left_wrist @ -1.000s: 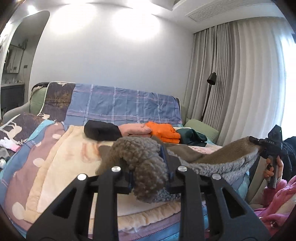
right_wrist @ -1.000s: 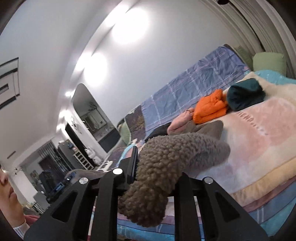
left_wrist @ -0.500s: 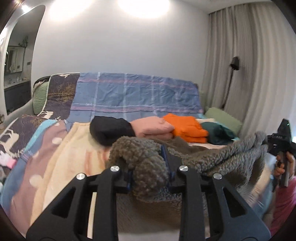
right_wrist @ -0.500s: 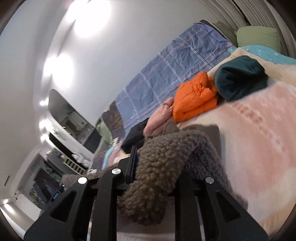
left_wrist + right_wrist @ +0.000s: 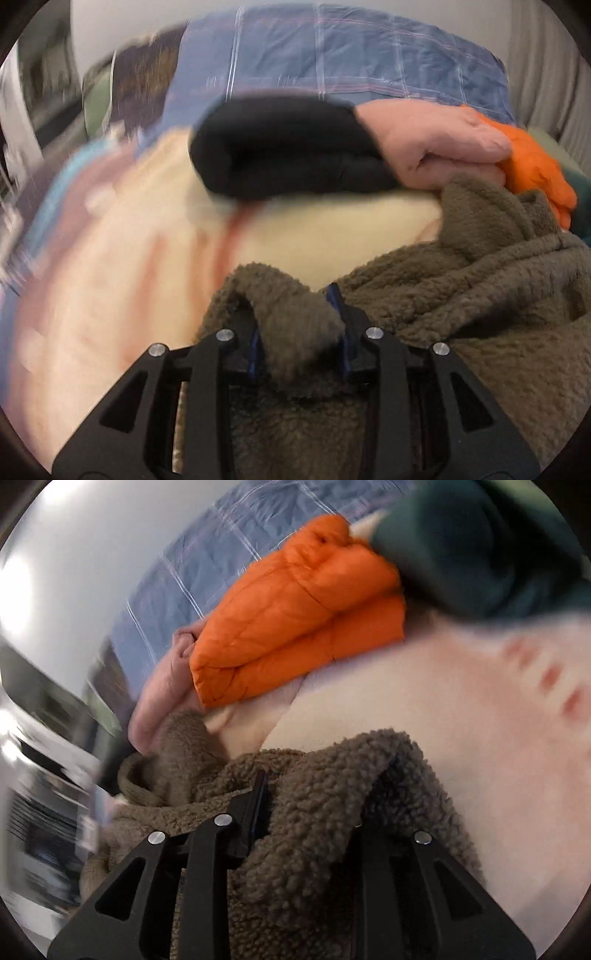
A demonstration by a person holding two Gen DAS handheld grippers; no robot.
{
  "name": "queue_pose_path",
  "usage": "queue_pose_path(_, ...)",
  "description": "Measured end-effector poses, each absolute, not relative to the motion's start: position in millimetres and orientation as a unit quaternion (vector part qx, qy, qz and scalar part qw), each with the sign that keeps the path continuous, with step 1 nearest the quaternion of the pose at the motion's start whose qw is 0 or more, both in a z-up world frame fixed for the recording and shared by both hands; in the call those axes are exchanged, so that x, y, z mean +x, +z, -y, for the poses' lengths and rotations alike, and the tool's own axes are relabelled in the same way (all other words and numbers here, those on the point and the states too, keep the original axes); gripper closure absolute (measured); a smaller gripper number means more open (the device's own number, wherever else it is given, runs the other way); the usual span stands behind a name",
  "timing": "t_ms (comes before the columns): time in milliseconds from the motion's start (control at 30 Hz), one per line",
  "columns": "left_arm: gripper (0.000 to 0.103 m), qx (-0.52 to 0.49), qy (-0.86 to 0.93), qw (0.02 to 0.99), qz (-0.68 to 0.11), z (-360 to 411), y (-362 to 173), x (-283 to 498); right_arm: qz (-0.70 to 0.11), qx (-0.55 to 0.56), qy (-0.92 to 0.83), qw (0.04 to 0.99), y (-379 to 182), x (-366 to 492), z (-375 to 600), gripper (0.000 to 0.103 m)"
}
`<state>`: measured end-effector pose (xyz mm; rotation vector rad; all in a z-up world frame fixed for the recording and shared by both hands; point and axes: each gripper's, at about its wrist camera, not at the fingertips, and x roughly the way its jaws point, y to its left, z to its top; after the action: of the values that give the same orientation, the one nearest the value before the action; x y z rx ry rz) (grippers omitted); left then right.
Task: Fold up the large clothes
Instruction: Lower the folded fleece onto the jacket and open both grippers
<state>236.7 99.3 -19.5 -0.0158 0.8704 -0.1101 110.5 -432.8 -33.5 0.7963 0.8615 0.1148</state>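
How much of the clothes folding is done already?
Done: four folded bundles sit in a row on the bed, black, pink, orange and dark green. In hand: the brown fleece jacket, an edge between the fingers of the left gripper and the right gripper, both opening. Left: it still looks rumpled, so smoothing and folding remain.

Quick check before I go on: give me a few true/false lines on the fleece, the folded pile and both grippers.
1. Fleece lies between the left gripper's fingers. True; its jaws are opening.
2. The right gripper is empty. False: fleece is bunched between its fingers as the jaws open.
3. The orange jacket sits folded beside a pink garment. True.
4. The black bundle lies on top of the fleece. False: it sits beyond it, on the blanket.
5. The fleece is already folded flat. False: it is rumpled.
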Motion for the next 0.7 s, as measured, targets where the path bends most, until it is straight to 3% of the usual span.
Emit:
queue_pose_path(200, 0.066, -0.068, -0.090, 0.904, -0.413, -121.1, -11.7, 233.0, -0.420, 0.361, 0.080, 0.829, -23.0, 110.8, 433.0, 0.070)
queue_pose_path(300, 0.059, -0.084, -0.112, 0.907, -0.398, -130.6, 5.0, 222.5, -0.411, 0.358, 0.104, 0.832, 4.4, 101.5, 436.1, 0.050)
queue_pose_path(367, 0.045, -0.099, -0.139, 0.910, -0.378, -135.4, 24.2, 204.7, -0.383, 0.334, 0.086, 0.857, 33.8, 78.7, 441.7, 0.020)
queue_pose_path(433, 0.015, -0.085, -0.129, 0.923, -0.353, -136.3, 44.5, 184.6, -0.353, 0.305, 0.076, 0.882, 58.5, 58.1, 447.4, 0.018)
queue_pose_path(567, 0.011, -0.021, -0.112, 0.948, -0.298, -139.1, 70.5, 150.2, -0.353, 0.208, 0.043, 0.911, 72.7, 43.8, 443.4, 0.012)
queue_pose_path(700, 0.010, 0.018, -0.113, 0.935, -0.335, -124.7, 55.8, 168.6, -0.409, 0.148, 0.044, 0.899, 51.3, 65.9, 429.6, 0.012)
